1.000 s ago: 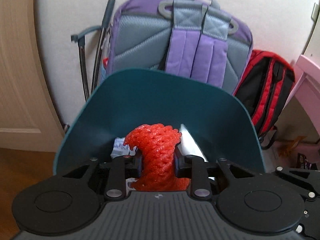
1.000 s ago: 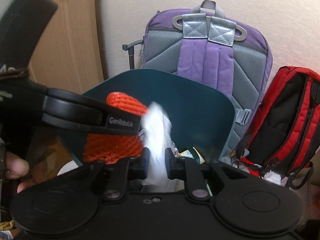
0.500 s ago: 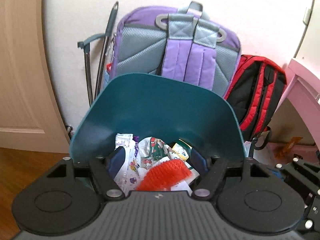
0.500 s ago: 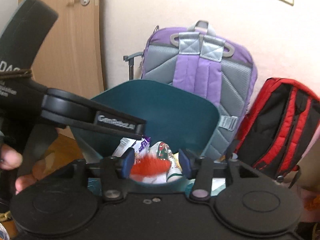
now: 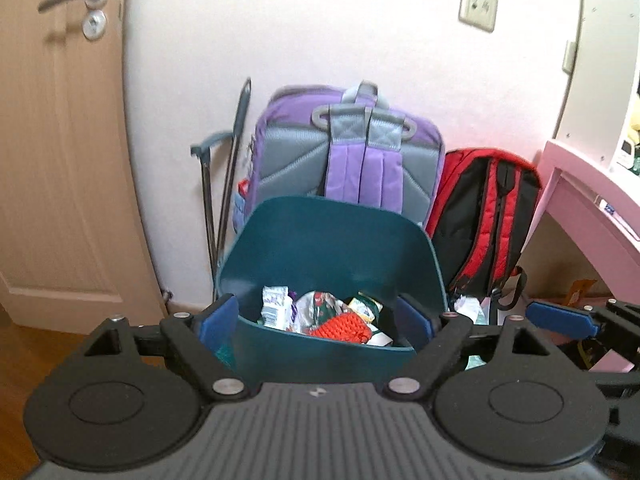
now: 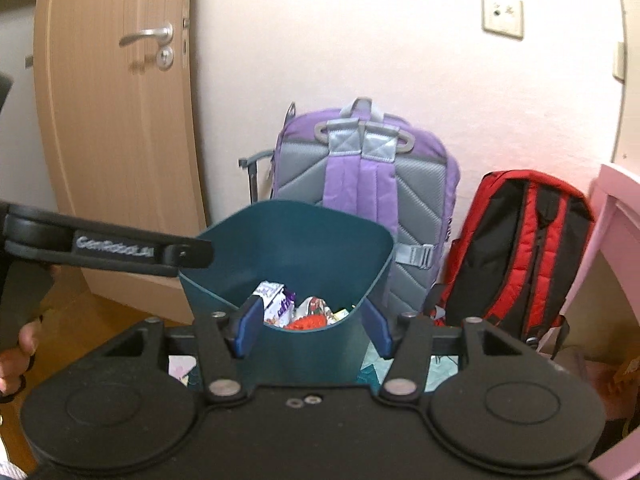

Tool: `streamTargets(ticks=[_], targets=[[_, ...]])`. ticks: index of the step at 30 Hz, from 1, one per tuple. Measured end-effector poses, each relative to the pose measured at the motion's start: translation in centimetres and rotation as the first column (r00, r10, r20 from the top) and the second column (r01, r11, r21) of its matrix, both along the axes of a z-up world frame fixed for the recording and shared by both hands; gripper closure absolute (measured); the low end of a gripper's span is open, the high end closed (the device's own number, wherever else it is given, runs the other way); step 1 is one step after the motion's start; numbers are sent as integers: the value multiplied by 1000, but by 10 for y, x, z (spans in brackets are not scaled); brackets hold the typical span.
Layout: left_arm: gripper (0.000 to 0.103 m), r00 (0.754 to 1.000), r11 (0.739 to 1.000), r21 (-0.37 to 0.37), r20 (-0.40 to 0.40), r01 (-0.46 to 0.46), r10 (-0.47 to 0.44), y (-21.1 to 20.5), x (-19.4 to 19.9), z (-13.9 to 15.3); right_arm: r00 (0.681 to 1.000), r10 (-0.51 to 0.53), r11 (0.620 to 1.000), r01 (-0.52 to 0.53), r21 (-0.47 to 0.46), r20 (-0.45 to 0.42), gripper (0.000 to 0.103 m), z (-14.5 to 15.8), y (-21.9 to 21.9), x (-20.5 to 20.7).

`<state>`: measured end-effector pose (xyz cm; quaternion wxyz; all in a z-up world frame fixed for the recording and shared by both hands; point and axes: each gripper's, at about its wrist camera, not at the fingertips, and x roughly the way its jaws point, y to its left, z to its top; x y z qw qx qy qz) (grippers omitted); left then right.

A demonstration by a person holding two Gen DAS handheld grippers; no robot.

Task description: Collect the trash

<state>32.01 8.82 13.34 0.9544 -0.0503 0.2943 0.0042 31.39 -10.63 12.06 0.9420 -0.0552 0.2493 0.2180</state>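
Observation:
A teal trash bin (image 5: 332,236) stands on the floor against the wall; it also shows in the right wrist view (image 6: 288,236). Inside lie a red foam net (image 5: 340,327), wrappers (image 5: 276,308) and white paper. The red net shows in the right wrist view (image 6: 306,322) too. My left gripper (image 5: 316,322) is open and empty, above and in front of the bin. My right gripper (image 6: 312,330) is open and empty, also in front of the bin. The left gripper's arm (image 6: 108,246) crosses the right wrist view at left.
A purple and grey backpack (image 5: 352,152) leans on the wall behind the bin, a red and black backpack (image 5: 488,216) to its right. A wooden door (image 5: 60,140) is at left, a pink desk (image 5: 592,208) at right. A folded grey stand (image 5: 228,168) leans by the wall.
Both grippers opened and dropped the red net and the white paper into the bin. Both then pulled back and up from the bin.

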Motion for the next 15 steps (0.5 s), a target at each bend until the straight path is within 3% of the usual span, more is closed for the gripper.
streamTargets(ticks=[2, 5, 11, 15], targets=[[15, 1000, 1000, -4, 22, 10, -10, 0, -14, 4, 1000, -7, 1000, 6, 24, 17, 48, 4, -5, -10], [1, 998, 1000, -6, 62, 8, -7, -2, -36, 7, 999, -12, 998, 10, 57, 37, 47, 10, -10, -24], [1, 996, 1000, -22, 90, 21, -19, -8, -69, 6, 998, -17, 994, 10, 107, 66, 46, 15, -20, -48], [1, 995, 999, 9, 94, 33, -33, -15, -89, 3, 997, -13, 991, 3, 137, 73, 45, 15, -26, -63]])
